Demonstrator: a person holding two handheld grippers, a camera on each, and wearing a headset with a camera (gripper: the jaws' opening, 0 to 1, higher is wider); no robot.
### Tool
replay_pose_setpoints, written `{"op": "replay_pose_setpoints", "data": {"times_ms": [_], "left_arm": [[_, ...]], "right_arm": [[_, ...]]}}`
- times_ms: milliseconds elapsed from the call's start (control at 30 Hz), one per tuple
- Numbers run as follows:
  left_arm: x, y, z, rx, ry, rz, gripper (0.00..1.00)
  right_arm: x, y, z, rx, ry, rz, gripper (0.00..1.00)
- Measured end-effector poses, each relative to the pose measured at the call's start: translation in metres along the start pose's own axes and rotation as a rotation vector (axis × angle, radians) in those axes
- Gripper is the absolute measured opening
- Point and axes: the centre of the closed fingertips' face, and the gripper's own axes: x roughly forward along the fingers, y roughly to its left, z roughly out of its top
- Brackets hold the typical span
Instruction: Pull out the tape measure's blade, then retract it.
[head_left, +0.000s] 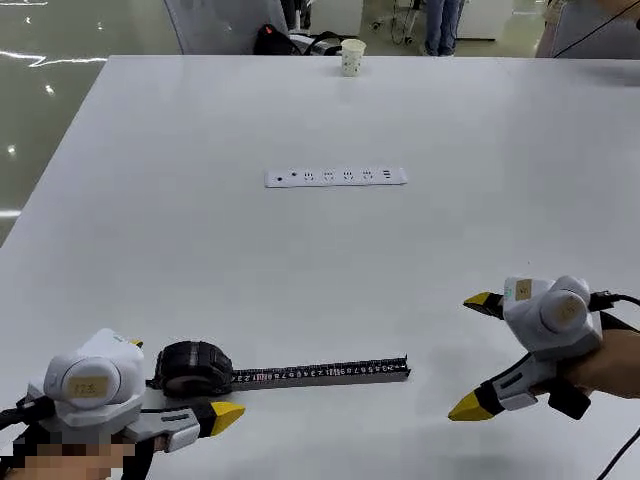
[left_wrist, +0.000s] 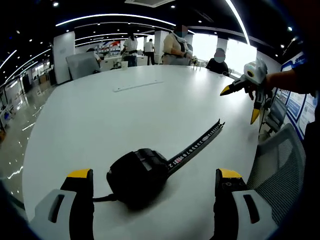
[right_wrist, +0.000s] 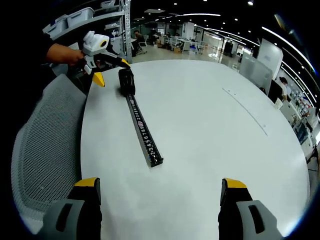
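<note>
A black tape measure (head_left: 192, 368) lies near the table's front edge, its blade (head_left: 330, 373) pulled out flat to the right. My left gripper (head_left: 180, 380) stands open with a jaw on either side of the case (left_wrist: 137, 175), touching neither side. The blade's end hook (right_wrist: 156, 161) lies just ahead of my right gripper (right_wrist: 160, 183), which is open and holds nothing. In the head view the right gripper (head_left: 472, 353) hovers a short way right of the blade's tip (head_left: 405, 369).
A white power strip (head_left: 336, 177) lies mid-table and a paper cup (head_left: 352, 57) stands at the far edge. A grey mesh chair (left_wrist: 280, 160) sits by the near table edge. People stand beyond the table's far end.
</note>
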Motion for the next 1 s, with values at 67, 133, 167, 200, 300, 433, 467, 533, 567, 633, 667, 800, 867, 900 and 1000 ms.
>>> {"op": "replay_pose_setpoints", "data": {"times_ms": [67,133,167,200,300,433,467,533,567,633,667,800,867,900,1000], "left_arm": [[0.002,-0.002,0.001,0.002,-0.002,0.001,0.99],[0.005,-0.004,0.000,0.005,0.007,0.009,0.99],[0.007,-0.003,0.000,0.006,0.010,0.022,0.99],[0.009,-0.003,-0.001,0.010,0.014,0.032,0.99],[0.012,-0.003,-0.002,-0.001,0.028,0.042,0.99],[0.016,-0.003,-0.001,0.006,0.030,0.065,0.99],[0.016,-0.003,-0.001,0.005,0.029,0.069,0.99],[0.017,-0.003,0.000,-0.016,0.030,0.078,0.99],[0.017,-0.002,0.000,-0.021,0.028,0.086,0.99],[0.019,-0.002,0.002,-0.047,0.016,0.093,0.99],[0.019,-0.001,0.003,-0.058,0.010,0.097,0.99],[0.021,0.000,0.003,-0.080,0.008,0.121,0.99],[0.021,0.002,0.005,-0.092,-0.006,0.140,0.99],[0.021,0.004,0.006,-0.099,-0.013,0.155,0.99],[0.020,0.015,0.012,-0.135,-0.067,0.238,0.99]], "right_arm": [[0.004,0.000,0.001,-0.010,0.013,0.013,0.99],[0.008,0.000,0.003,-0.023,0.022,0.023,0.99],[0.010,-0.001,0.004,-0.034,0.024,0.025,0.99],[0.012,-0.002,0.005,-0.037,0.027,0.027,0.99],[0.016,-0.005,0.009,-0.058,0.026,0.027,0.99],[0.022,-0.009,0.013,-0.084,0.040,0.034,0.99],[0.023,-0.009,0.015,-0.088,0.041,0.036,0.99],[0.026,-0.009,0.016,-0.099,0.051,0.046,0.99],[0.027,-0.009,0.016,-0.105,0.055,0.050,0.99],[0.031,-0.009,0.016,-0.121,0.067,0.057,0.99],[0.033,-0.010,0.016,-0.125,0.072,0.062,0.99],[0.038,-0.010,0.017,-0.134,0.086,0.076,0.99],[0.041,-0.009,0.018,-0.135,0.091,0.085,0.99],[0.043,-0.009,0.018,-0.136,0.095,0.088,0.99],[0.048,-0.009,0.017,-0.141,0.107,0.101,0.99]]}}
